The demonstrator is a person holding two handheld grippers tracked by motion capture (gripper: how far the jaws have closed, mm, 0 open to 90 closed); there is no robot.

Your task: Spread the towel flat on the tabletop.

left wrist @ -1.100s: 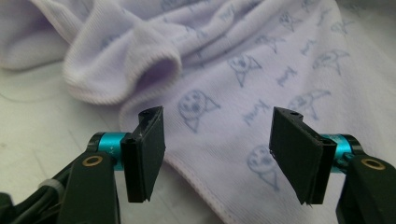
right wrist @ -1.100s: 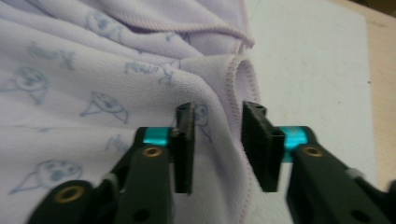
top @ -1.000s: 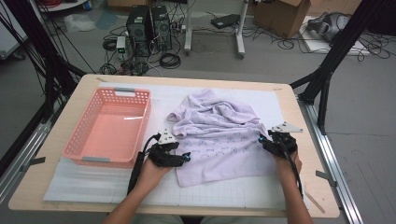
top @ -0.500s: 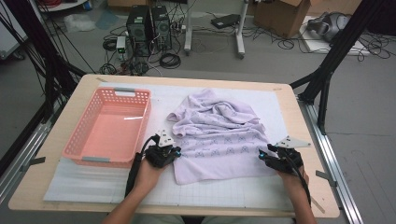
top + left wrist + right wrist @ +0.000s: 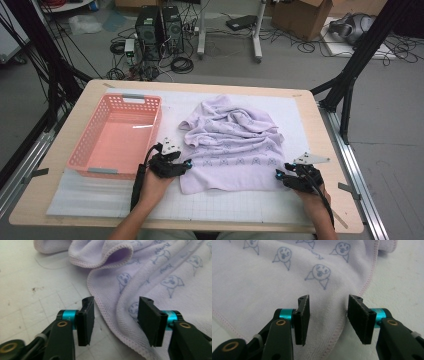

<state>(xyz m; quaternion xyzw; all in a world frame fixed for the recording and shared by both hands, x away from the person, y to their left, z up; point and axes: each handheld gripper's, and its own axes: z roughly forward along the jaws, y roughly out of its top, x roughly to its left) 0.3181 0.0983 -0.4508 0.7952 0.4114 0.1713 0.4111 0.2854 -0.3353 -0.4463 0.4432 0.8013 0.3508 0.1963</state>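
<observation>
Item: pink perforated plastic basket (image 5: 117, 137), left end of bench, nothing inside. Left gripper (image 5: 115, 315): jaws just reopened, astride the hem, gripping nothing. Lilac printed terry towel (image 5: 232, 145): bench centre, near half flat, far half rumpled; folding unstarted. Right gripper (image 5: 328, 315): parted at near-right corner, empty.

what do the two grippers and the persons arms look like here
Both the left gripper and the right gripper are black, with flat black fingers on turquoise metal collars and brass-coloured rivets in the linkages. Each carries a grey three-cornered plate on top and trails a black cable back along the forearm. The forearms show no sleeves.
</observation>
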